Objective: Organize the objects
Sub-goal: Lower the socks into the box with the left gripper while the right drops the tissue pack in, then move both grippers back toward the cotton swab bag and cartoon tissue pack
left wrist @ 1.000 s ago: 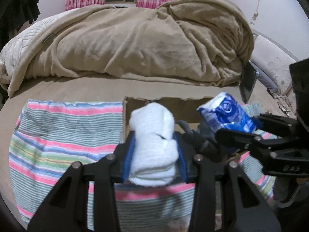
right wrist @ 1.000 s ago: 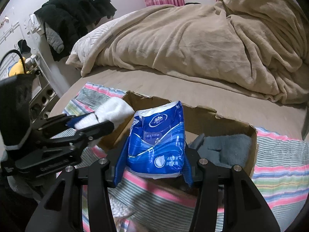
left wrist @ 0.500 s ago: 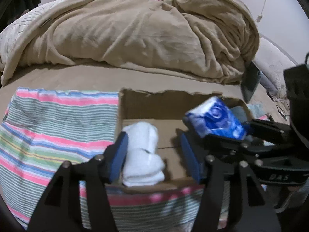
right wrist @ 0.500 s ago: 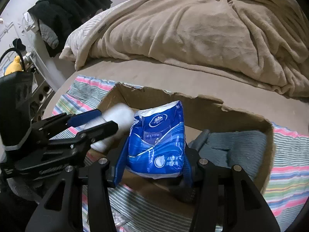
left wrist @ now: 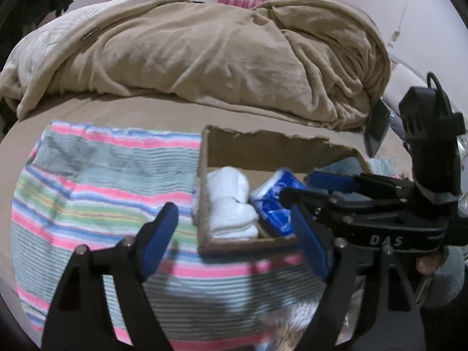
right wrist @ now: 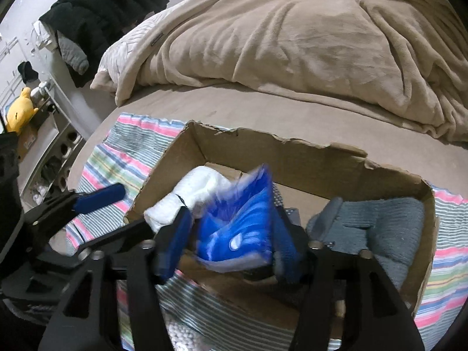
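A torn cardboard box (left wrist: pixel 263 146) (right wrist: pixel 292 152) sits on a striped cloth on the bed. A rolled white cloth (left wrist: pixel 231 204) (right wrist: pixel 199 193) lies in the box's left end. My left gripper (left wrist: pixel 234 234) is open and empty, just in front of the box. My right gripper (right wrist: pixel 231 237) (left wrist: pixel 295 187) is inside the box with a blurred blue tissue pack (right wrist: pixel 242 228) (left wrist: pixel 278 201) between its pads; the jaws look spread. A grey folded cloth (right wrist: pixel 380 228) lies in the box's right end.
The striped cloth (left wrist: pixel 96 193) (right wrist: pixel 122 152) covers the near bed. A rumpled beige blanket (left wrist: pixel 204 52) (right wrist: pixel 292 38) fills the back. A dark phone (left wrist: pixel 377 128) leans at the right. Black clothes (right wrist: pixel 102 8) and a yellow plush toy (right wrist: pixel 20 111) are at the left.
My left gripper opened, left the white cloth in the box and drew back. My right gripper lowered the blue pack into the box beside the white cloth and its jaws have widened.
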Tool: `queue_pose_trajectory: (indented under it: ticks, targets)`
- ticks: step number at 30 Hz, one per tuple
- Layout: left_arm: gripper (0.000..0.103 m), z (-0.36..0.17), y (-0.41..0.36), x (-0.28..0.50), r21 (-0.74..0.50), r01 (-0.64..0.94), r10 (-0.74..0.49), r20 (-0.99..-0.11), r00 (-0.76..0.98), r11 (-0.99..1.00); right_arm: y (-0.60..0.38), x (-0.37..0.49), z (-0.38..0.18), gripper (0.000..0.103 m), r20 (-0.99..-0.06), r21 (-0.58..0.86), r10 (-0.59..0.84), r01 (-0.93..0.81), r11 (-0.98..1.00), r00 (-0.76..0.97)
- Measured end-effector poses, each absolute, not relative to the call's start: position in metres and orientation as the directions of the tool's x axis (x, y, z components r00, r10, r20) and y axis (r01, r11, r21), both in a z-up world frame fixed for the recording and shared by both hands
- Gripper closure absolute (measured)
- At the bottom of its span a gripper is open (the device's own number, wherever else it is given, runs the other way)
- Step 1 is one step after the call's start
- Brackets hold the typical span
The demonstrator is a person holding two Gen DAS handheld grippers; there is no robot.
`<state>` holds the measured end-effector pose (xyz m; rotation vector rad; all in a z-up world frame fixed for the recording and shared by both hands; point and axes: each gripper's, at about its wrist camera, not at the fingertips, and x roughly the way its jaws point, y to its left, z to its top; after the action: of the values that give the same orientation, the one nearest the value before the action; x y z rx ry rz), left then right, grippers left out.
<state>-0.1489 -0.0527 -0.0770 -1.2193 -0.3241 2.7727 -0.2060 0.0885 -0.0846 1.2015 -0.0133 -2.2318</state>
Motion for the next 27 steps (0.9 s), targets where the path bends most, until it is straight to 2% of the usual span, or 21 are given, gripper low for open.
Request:
queue_pose_trajectory:
  ticks: [3,27]
  targets:
    - [0.022,-0.077,-0.060,-0.143,-0.229,0.020,0.156,-0.722,-0.674,-0.973,0.087,-0.204,-0.084,0.028,-0.759,0.268,-0.497,0.495,-0.827,-0.420]
    - [0.022,-0.043,-0.045,-0.081,-0.227,-0.003,0.163,-0.689,-0.706,-0.974,0.130,-0.139,-0.045,0.025,-0.731,0.219,-0.443,0.436,-0.873,-0.519]
